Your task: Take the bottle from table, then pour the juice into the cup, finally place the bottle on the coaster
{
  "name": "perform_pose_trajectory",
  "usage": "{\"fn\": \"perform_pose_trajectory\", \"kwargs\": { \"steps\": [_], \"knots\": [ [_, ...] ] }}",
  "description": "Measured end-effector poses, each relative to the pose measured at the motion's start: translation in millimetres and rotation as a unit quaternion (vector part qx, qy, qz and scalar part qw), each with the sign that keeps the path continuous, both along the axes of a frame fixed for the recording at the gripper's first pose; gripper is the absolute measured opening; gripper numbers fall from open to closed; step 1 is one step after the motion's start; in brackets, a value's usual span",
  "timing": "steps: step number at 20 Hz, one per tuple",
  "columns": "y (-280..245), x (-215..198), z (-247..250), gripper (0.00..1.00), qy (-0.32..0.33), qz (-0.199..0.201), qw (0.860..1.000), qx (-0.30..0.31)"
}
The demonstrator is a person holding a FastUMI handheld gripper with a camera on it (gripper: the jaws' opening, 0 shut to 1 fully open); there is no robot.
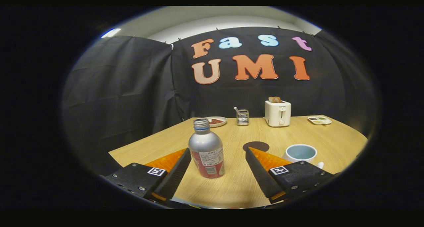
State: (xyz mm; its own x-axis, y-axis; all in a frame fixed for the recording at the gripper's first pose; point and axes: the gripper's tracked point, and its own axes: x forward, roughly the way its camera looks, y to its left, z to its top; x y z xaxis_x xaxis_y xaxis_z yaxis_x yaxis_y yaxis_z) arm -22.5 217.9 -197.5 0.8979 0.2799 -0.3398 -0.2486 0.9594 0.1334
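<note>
Meanwhile, on the wooden table, the gripper hangs low with its jaws spread wide, the two fingers angled out to either side and pressing on nothing. A silver bottle stands upright between them, closer to the left finger, which sits just beside its lower body; whether that finger touches it cannot be told. The right finger is well clear of the bottle. The bottle carries a red and white label around its lower half, and a ridged metal cap with a blue band tops its neck.

Just beyond the right fingertip lies a dark round coaster, flat on the tabletop. To the right of the coaster, and partly hidden behind the right finger's body, sits a white cup with a pale blue inside, its mouth facing up.

Along the far edge of the table stand a small plate holding something reddish brown, a wire holder, a white toaster with toast poking out of the top, and a shallow white tray.
</note>
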Motion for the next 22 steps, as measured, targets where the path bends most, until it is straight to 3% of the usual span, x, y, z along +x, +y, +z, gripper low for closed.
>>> {"fn": "perform_pose_trajectory", "kwargs": {
  "steps": [11,14,22],
  "knots": [
    [33.1,17.8,-35.6,0.98,0.021,-0.01,0.999,-0.025],
    [27.0,25.4,-49.2,0.91,0.031,-0.039,0.998,-0.039],
    [30.1,27.8,-64.5,0.79,0.061,-0.055,0.996,-0.029]
  ]
}}
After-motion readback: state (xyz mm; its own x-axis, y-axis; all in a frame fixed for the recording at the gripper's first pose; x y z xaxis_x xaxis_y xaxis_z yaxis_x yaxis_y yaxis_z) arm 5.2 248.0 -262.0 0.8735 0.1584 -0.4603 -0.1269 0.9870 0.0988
